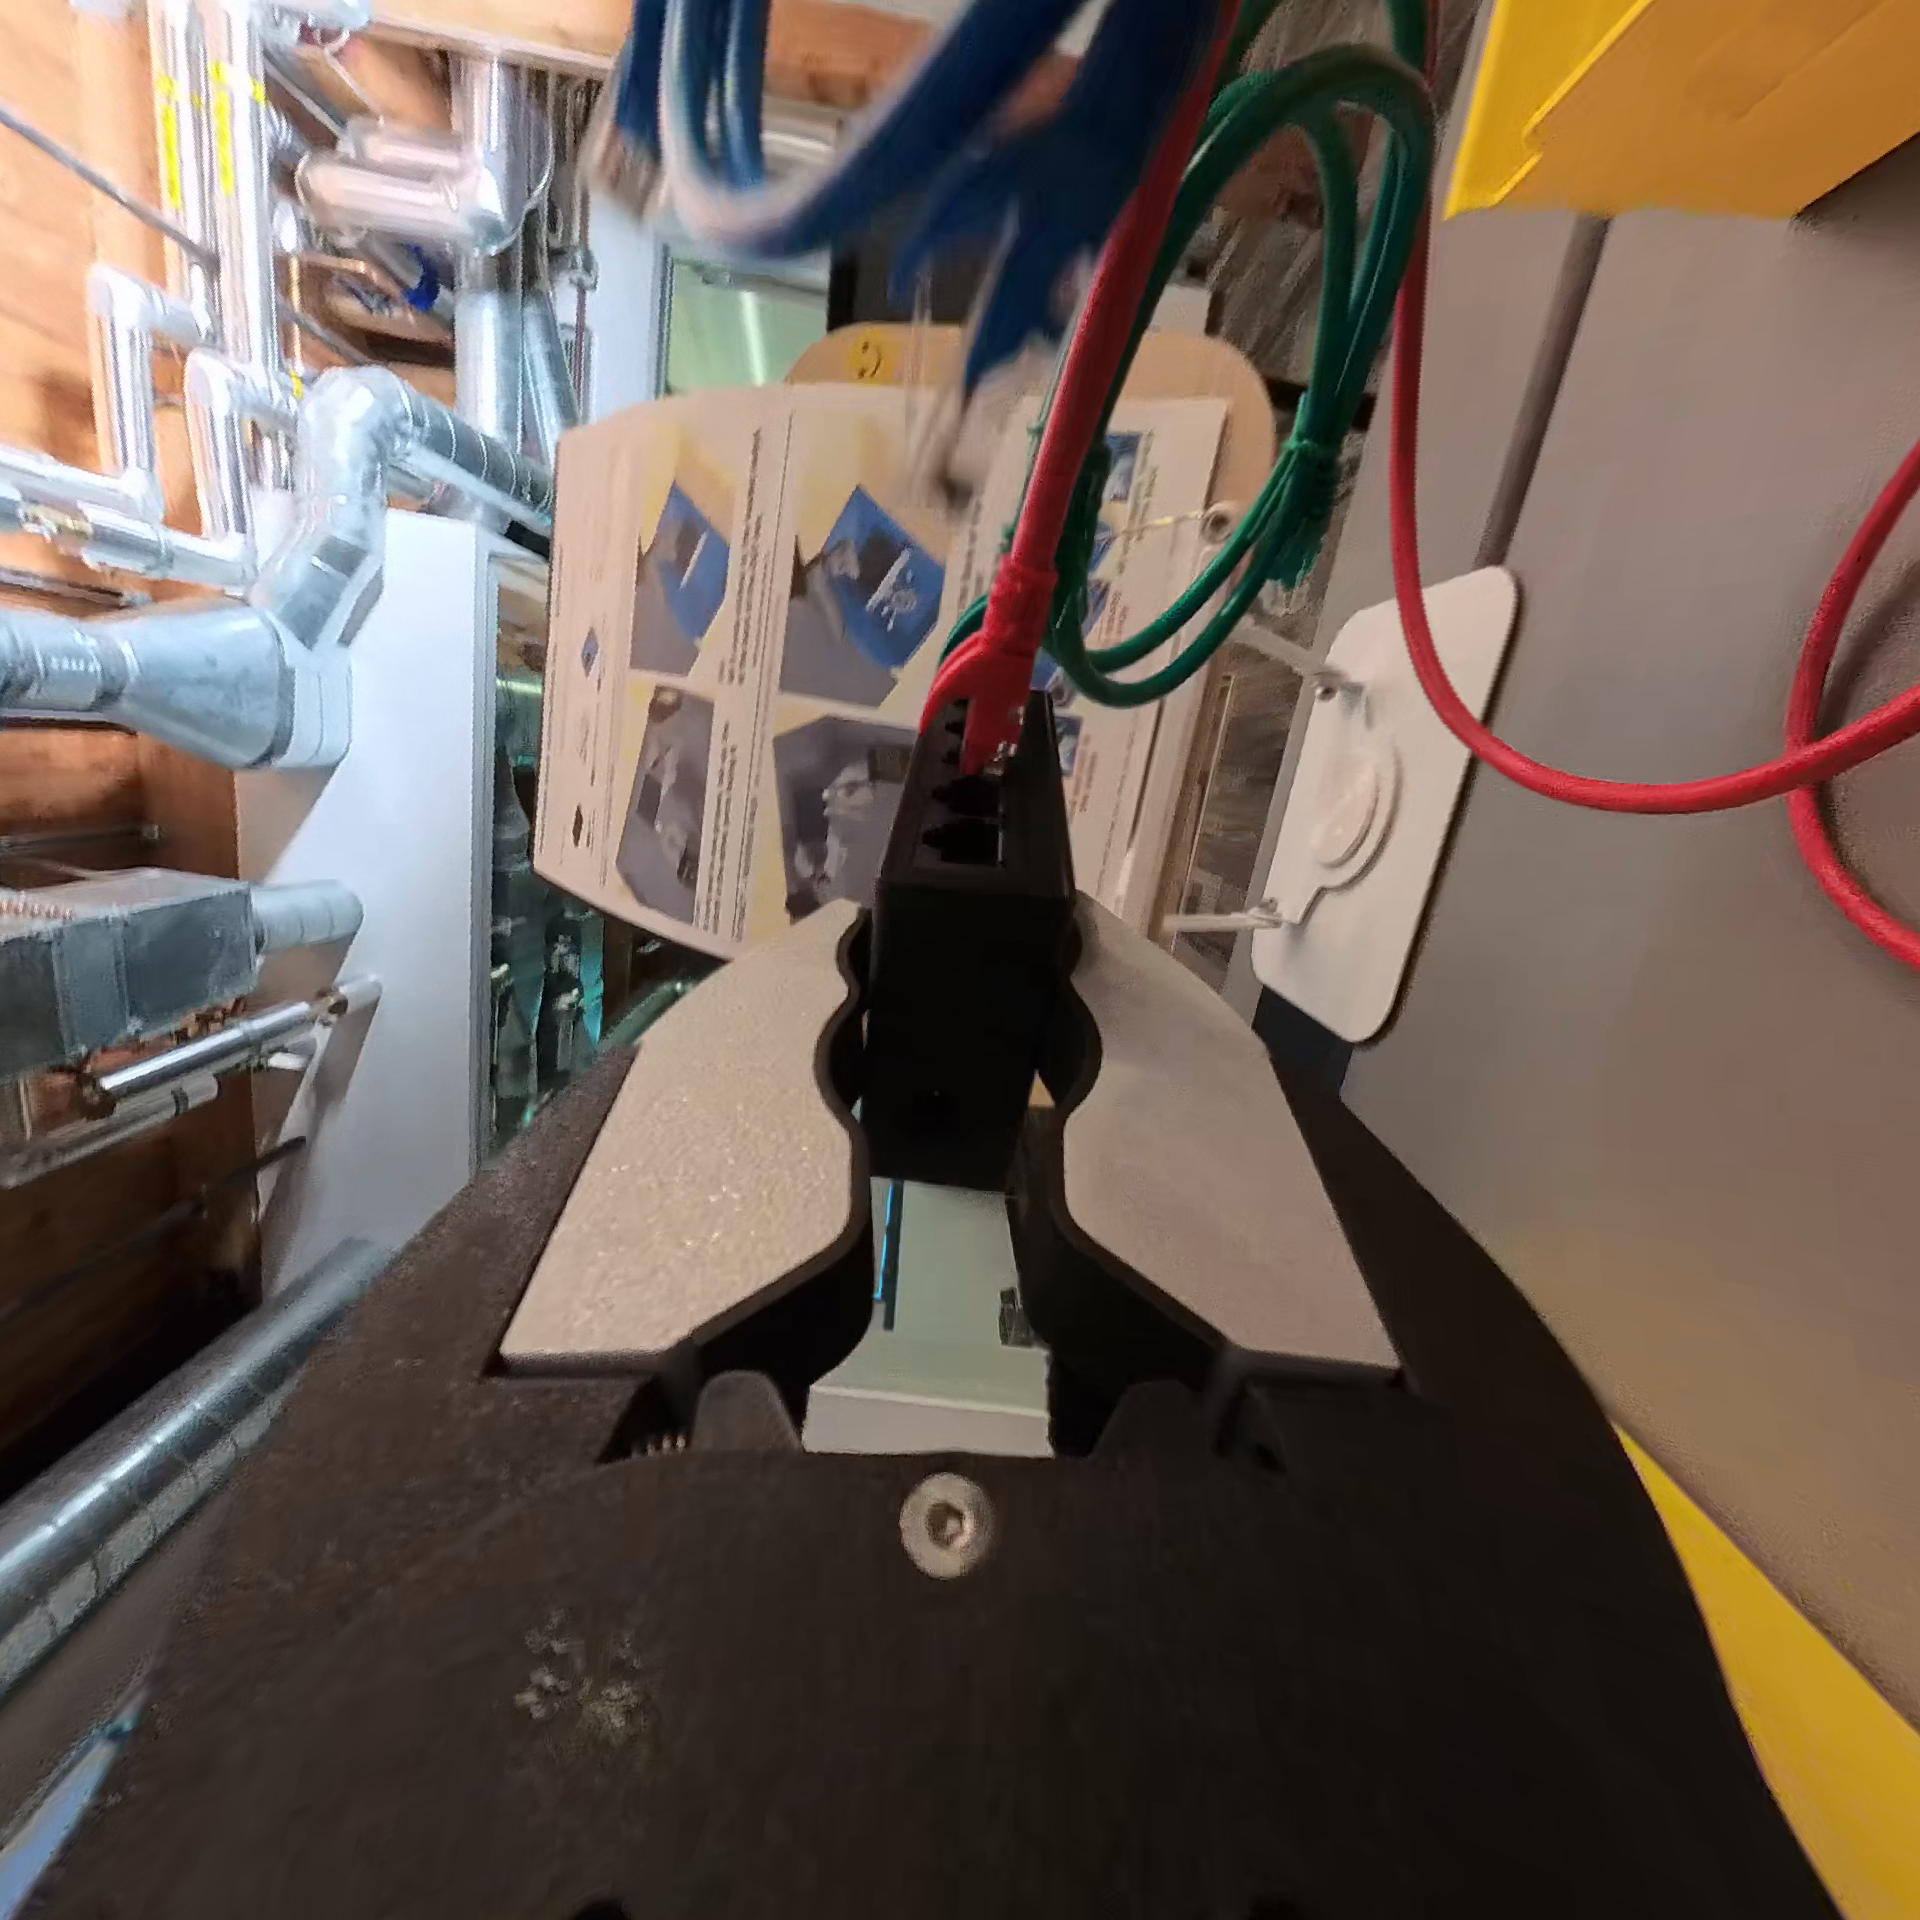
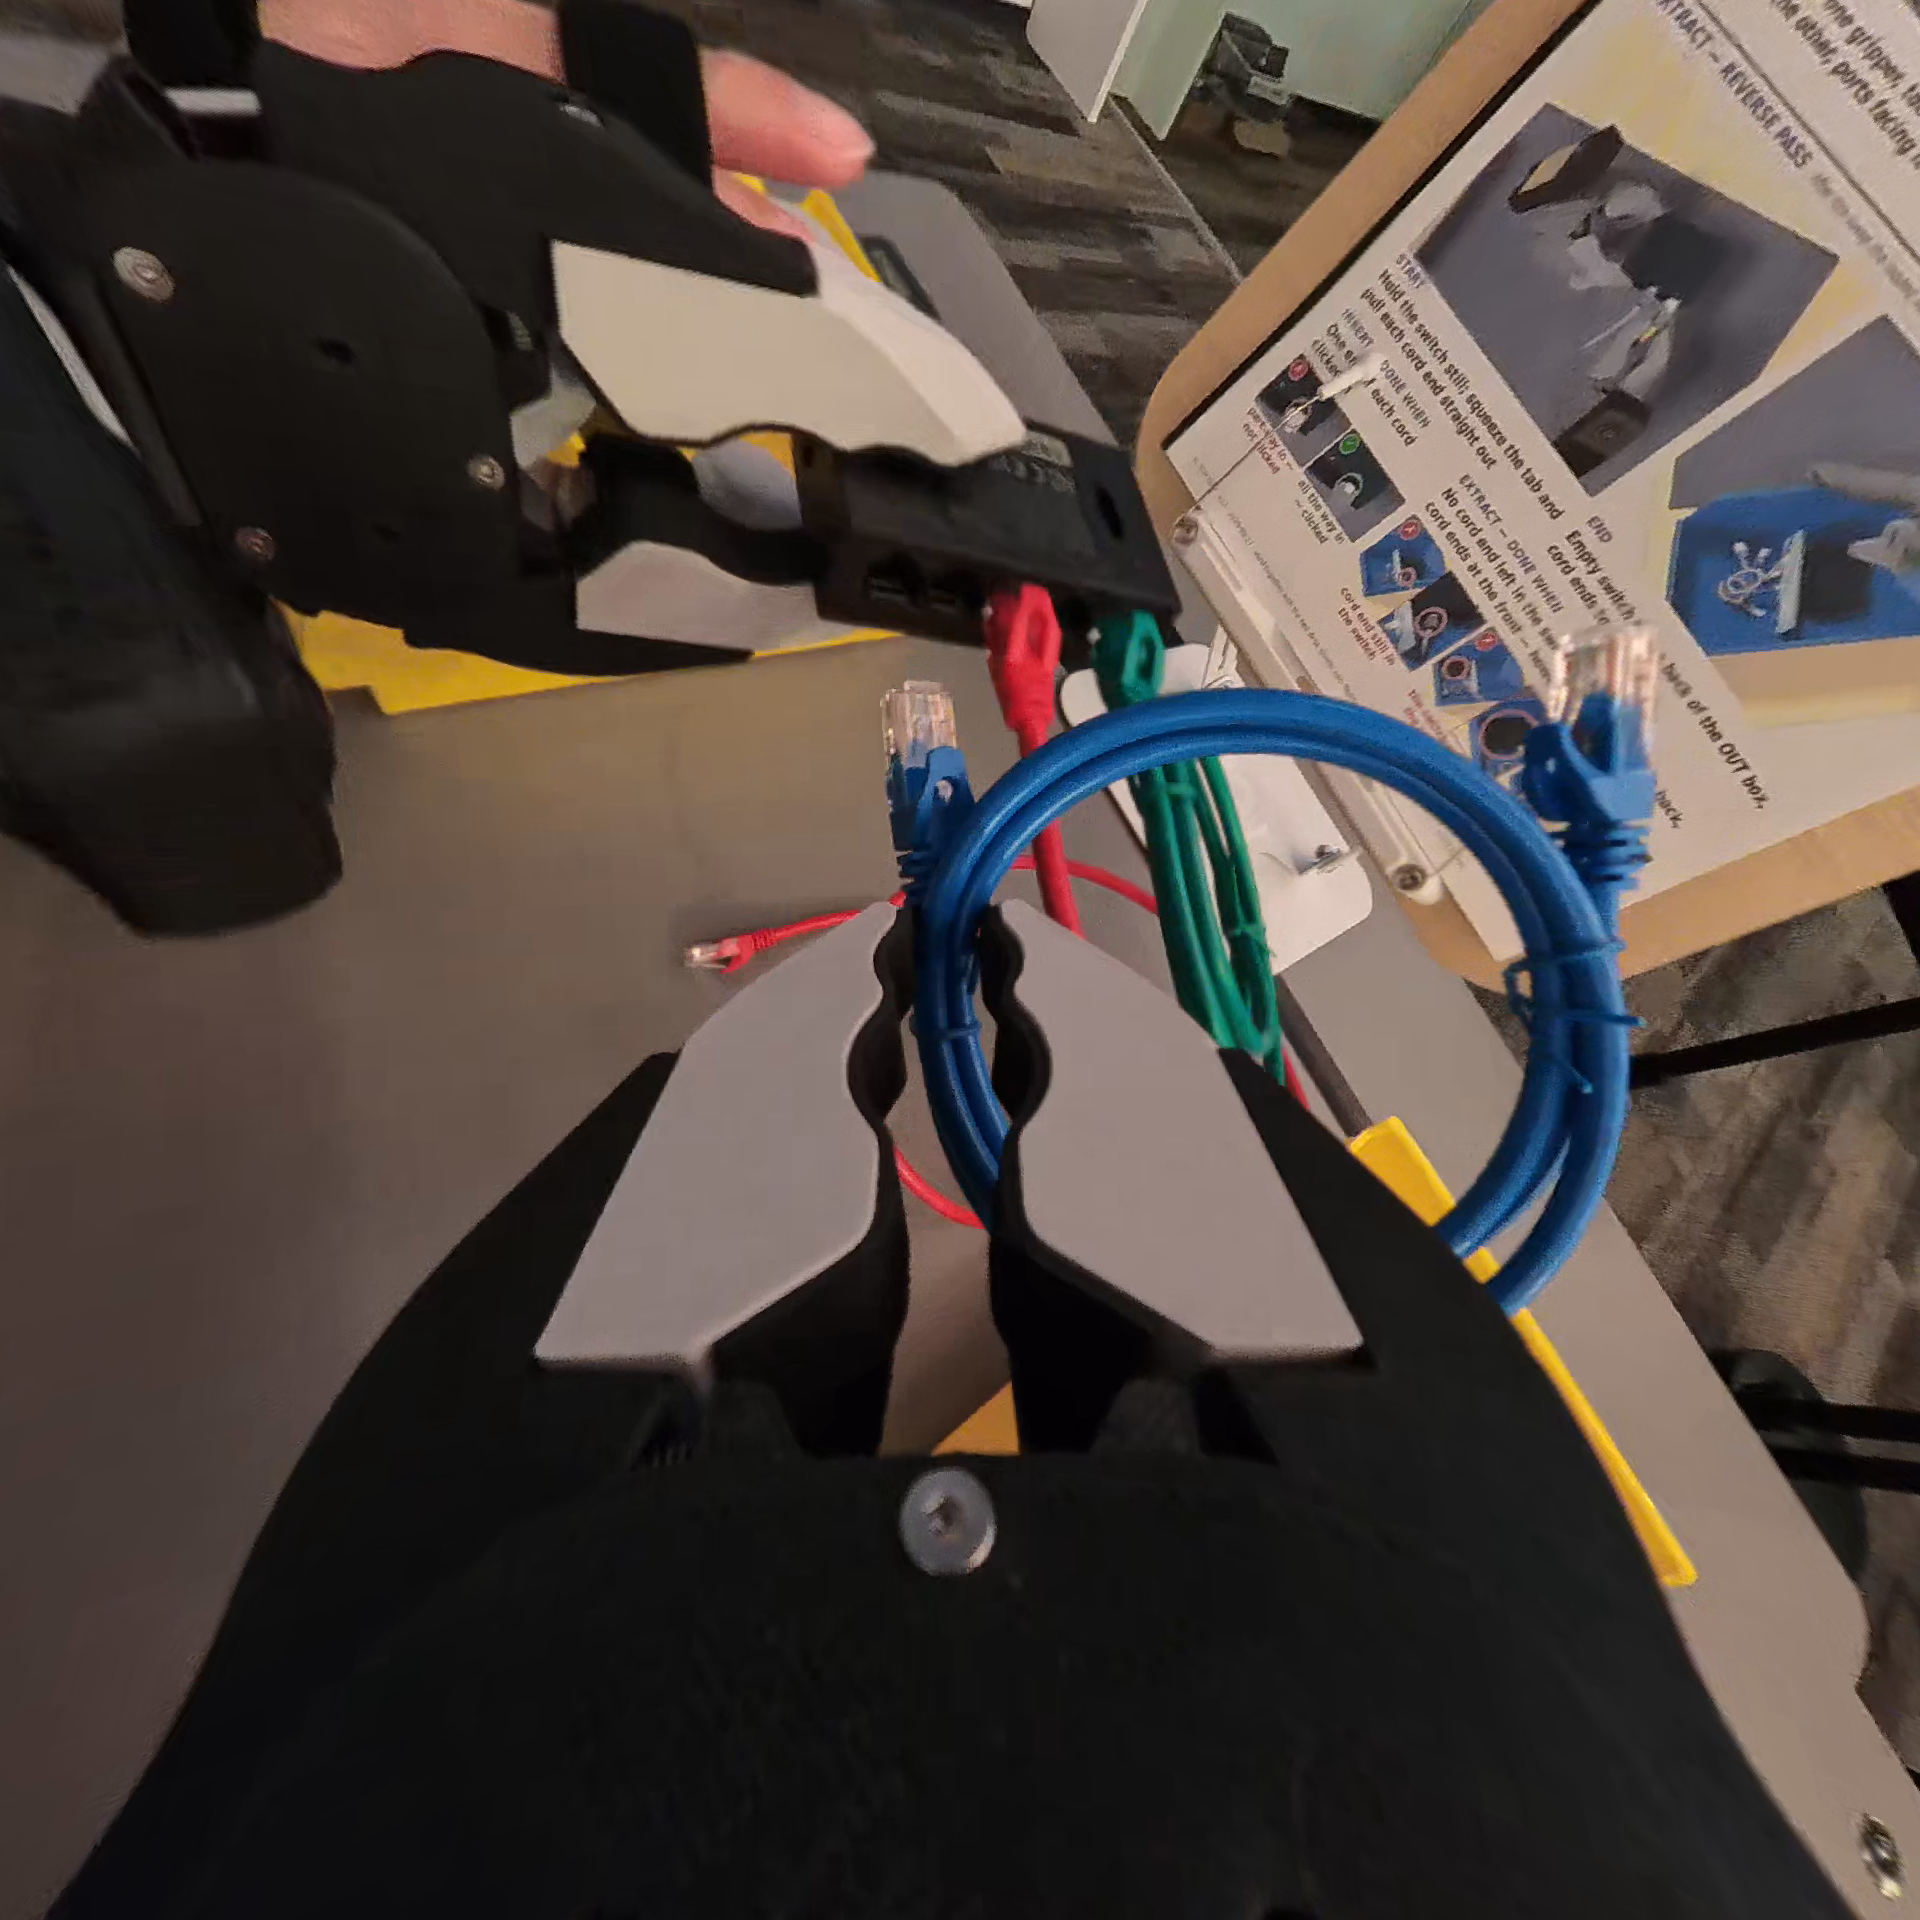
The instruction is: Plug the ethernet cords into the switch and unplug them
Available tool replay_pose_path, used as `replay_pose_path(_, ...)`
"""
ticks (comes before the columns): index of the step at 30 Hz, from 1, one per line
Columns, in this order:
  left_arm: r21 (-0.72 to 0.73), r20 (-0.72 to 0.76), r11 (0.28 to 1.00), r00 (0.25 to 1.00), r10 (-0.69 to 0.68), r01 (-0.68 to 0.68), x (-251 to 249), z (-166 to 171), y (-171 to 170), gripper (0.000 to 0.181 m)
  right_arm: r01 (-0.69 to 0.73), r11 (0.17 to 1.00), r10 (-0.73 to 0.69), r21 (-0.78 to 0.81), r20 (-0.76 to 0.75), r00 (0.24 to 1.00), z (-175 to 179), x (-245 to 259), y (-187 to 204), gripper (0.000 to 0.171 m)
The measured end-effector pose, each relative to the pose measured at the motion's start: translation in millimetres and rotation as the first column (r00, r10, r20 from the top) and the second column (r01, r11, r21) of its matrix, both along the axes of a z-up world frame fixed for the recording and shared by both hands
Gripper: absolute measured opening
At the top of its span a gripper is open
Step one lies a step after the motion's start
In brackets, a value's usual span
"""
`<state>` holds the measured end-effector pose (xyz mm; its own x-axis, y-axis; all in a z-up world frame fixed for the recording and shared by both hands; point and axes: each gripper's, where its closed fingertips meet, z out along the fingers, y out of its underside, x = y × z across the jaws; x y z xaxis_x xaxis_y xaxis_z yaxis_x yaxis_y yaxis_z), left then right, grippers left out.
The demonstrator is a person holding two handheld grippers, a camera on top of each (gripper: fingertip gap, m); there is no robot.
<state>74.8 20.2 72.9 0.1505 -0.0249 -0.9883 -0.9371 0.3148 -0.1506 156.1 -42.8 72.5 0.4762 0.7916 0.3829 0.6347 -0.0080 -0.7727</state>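
You're partway in: red cord (image 2: pixel 1023 649) and green cord (image 2: pixel 1127 657) already sit in the switch (image 2: pixel 997 540), which your left gripper (image 2: pixel 883 520) is clamping above the worktop (image 2: pixel 468 831). Right gripper (image 2: pixel 951 997) pinches the coiled blue cord (image 2: pixel 1299 727), both plugs still loose. Unplugging's all ahead.

Both views are evenly and fairly brightly lit, with no hard shadows on the matte grey surface (image 2: pixel 436 831). In the left wrist view the coiled blue ethernet cord (image 1: pixel 831 135) smears with motion blur, and the silver metal pipes (image 1: pixel 208 644) bow at the wide-angle edge. In the right wrist view the other black-and-grey gripper (image 2: pixel 831 499) is slightly blurred, while the printed instruction board (image 2: pixel 1558 436) stays fairly sharp.
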Motion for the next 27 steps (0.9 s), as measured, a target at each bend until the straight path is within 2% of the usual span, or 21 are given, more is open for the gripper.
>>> replay_pose_path(15,-0.013,-0.09,0.999,0.995,-0.048,0.047,32,-21,-6,0.03,0.043,0.998,-0.037,-0.043,0.125,0.991,-28,-2,8,0.013)
replay_pose_path(23,-0.005,-0.166,0.998,0.984,-0.064,0.064,37,-29,-9,0.03,0.05,0.993,-0.036,-0.103,0.129,0.991,-36,-5,7,0.013)
replay_pose_path(27,0.008,-0.173,0.998,0.984,-0.052,0.054,35,-27,-9,0.03,0.057,0.987,-0.047,-0.15,0.072,0.996,-34,-8,5,0.013)
